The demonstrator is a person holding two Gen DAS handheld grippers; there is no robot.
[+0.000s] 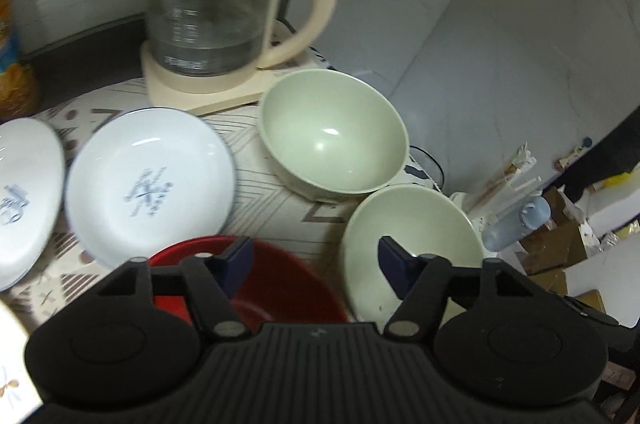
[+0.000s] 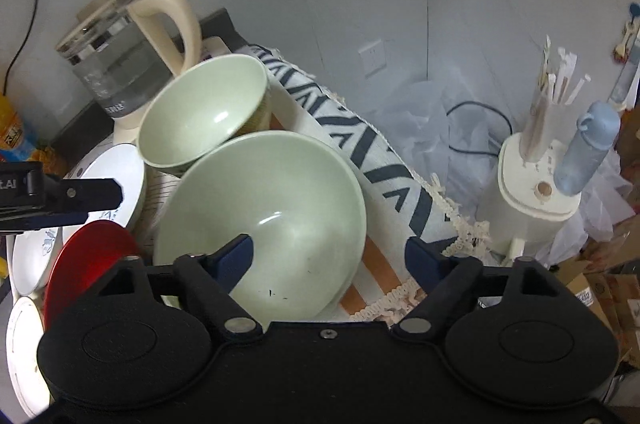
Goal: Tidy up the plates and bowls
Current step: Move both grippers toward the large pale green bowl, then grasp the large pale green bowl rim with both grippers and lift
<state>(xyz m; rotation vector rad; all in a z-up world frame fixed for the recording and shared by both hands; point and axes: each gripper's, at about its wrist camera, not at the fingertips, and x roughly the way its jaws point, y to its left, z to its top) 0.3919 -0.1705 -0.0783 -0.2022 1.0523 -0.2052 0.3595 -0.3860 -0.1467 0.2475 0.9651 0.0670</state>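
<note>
Right gripper spread, straddling the near rim of the large green bowl — not yet pinching. Left gripper spread over the red bowl, empty. Best to seat pads squarely on rims before closing — glazed edges likely slip.

My left gripper tilts steeply downward, its blue-padded fingers parted with nothing pressed between them. My right gripper angles down likewise, jaws wider apart, pads gripping nothing.
</note>
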